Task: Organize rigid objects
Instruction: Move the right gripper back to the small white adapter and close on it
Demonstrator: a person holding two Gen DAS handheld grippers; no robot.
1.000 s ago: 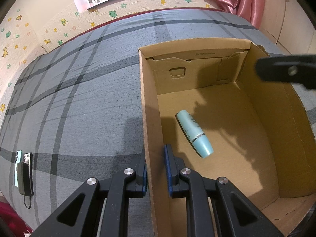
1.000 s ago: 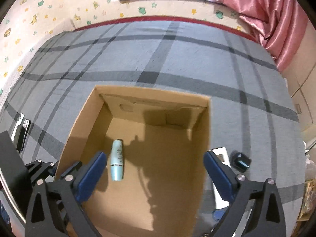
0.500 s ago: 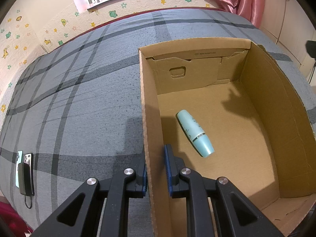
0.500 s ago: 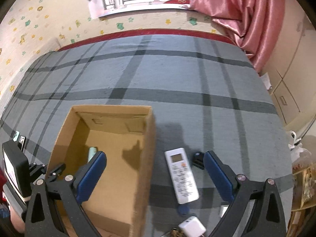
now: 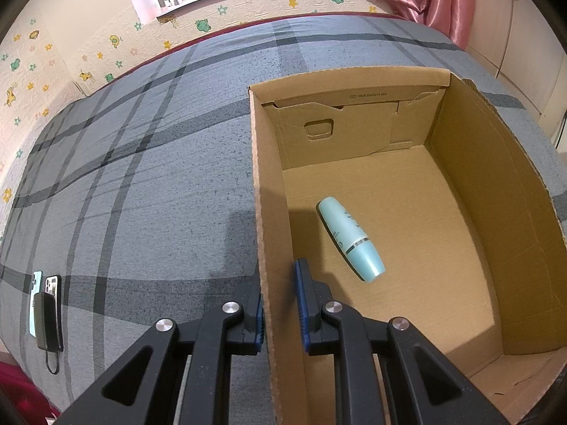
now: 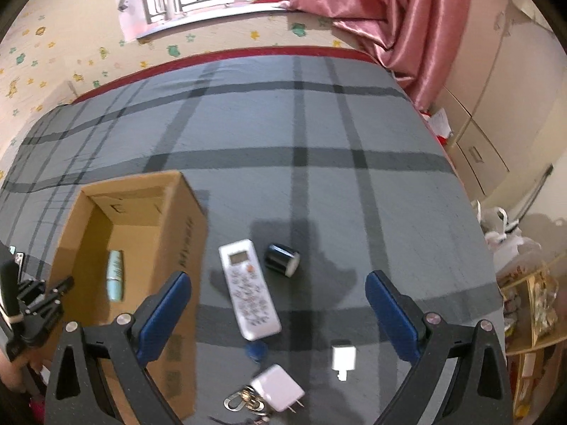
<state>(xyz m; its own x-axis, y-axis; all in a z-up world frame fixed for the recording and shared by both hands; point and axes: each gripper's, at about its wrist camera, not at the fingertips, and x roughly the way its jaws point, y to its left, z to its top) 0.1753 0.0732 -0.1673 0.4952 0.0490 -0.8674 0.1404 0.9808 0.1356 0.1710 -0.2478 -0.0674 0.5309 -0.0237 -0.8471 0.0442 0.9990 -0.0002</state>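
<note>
Inside my cardboard box (image 5: 460,184), a pale teal tube (image 5: 349,239) lies on its side on the floor, near the left wall. My left gripper (image 5: 278,304) is clamped on that left wall, one blue pad outside and one inside the box. The box sits on a bed (image 5: 141,184) covered in grey plaid.

My left wrist view alone shows two phones (image 5: 46,304) lying at the bed's left edge, well apart from the box.

My right wrist view alone shows what waits on the bed to the right of the box: a white remote control (image 6: 250,288), a black cylinder (image 6: 281,260) just beside its upper end, a white charger plug (image 6: 280,391) with keys (image 6: 244,402) beside it, a small white adapter (image 6: 343,359) and a blue tag (image 6: 257,350). My right gripper (image 6: 278,317) hangs over them with its jaws wide apart, gripping nothing. A pink curtain (image 6: 386,17) hangs by the window.
</note>
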